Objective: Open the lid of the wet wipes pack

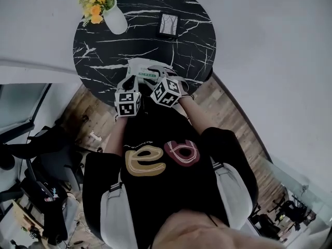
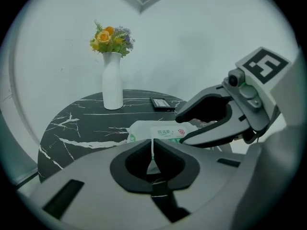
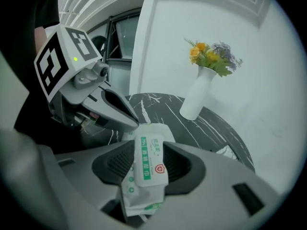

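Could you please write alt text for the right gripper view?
A wet wipes pack lies between the open jaws of the right gripper, over a round black marble table. The left gripper grips its far edge; a white vase of flowers stands behind.

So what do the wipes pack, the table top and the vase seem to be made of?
Wipes pack: soft plastic film, slightly glossy, judging by its wrinkled, crumpled end.
Table top: black marble or a marble-look sheet, smooth, with white veins; which of the two, I cannot tell.
Vase: probably glazed ceramic, plain white and smooth, though it could be plastic.
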`<state>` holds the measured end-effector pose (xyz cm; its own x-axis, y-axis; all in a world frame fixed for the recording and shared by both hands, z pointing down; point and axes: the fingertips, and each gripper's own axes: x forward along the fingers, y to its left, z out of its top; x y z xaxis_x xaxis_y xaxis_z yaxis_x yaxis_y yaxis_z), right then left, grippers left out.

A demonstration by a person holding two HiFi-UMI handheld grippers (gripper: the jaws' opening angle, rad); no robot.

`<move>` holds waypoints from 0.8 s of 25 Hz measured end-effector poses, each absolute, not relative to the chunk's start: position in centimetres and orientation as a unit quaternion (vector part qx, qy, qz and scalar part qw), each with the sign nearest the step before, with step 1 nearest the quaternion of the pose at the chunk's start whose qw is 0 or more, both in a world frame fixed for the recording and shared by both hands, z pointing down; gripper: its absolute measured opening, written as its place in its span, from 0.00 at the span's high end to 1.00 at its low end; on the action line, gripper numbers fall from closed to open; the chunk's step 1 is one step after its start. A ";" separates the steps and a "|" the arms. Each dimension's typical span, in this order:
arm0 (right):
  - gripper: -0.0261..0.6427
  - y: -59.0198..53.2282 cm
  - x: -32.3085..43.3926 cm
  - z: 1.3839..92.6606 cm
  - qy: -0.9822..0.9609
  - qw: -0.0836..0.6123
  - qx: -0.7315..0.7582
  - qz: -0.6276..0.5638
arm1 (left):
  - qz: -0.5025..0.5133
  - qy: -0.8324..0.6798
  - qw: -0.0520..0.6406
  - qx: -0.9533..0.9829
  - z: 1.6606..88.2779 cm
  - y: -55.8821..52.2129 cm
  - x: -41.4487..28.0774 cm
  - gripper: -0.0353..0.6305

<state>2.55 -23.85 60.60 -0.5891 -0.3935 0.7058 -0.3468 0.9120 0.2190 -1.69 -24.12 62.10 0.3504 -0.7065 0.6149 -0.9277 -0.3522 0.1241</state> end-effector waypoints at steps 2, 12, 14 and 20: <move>0.67 -24.1 2.3 61.2 -0.886 0.418 0.198 -0.037 | 0.241 -0.519 0.238 0.785 62.4 -24.3 -1.7 0.92; 0.64 -24.5 2.3 63.0 -0.876 0.450 0.170 -0.037 | 0.266 -0.509 0.250 0.779 64.1 -24.7 -1.7 0.92; 0.64 -24.4 2.3 63.2 -0.875 0.454 0.165 -0.040 | 0.267 -0.509 0.255 0.778 64.3 -24.7 -1.6 0.92; 0.64 -24.3 2.2 63.6 -0.872 0.466 0.141 -0.045 | 0.272 -0.509 0.259 0.774 64.7 -24.7 -1.6 0.92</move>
